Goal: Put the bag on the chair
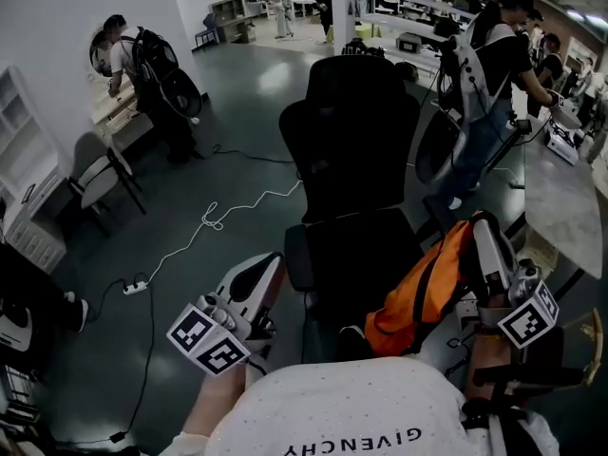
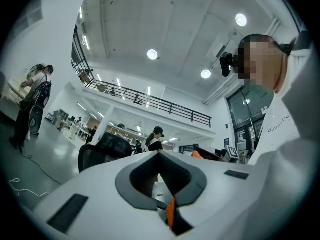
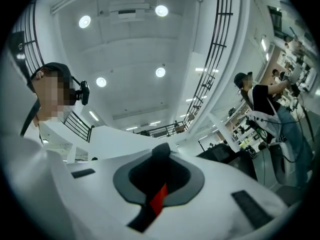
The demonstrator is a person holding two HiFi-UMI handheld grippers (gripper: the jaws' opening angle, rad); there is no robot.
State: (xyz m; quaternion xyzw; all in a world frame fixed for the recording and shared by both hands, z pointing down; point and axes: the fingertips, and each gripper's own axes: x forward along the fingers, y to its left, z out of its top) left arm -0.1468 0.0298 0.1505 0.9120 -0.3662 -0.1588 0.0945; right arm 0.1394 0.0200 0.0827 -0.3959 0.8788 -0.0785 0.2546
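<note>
A black office chair (image 1: 351, 150) stands just ahead of me with its seat (image 1: 366, 255) bare. The orange bag (image 1: 427, 293), trimmed with black straps, hangs at the seat's right edge beside my right gripper (image 1: 481, 221). That gripper points upward and is shut on the bag; a black strap (image 3: 161, 153) sticks up between its jaws in the right gripper view. My left gripper (image 1: 274, 262) hovers left of the seat, shut with nothing in it. Its own view shows the jaws meeting at the tips (image 2: 160, 154), with the chair (image 2: 100, 151) beyond them.
A white cable (image 1: 214, 218) runs over the floor to a power strip (image 1: 135, 286) on the left. A marble-topped table (image 1: 560, 198) lies at the right. A person with a backpack (image 1: 484, 93) stands behind the chair, another person (image 1: 142, 74) at the far left by a small chair (image 1: 100, 179).
</note>
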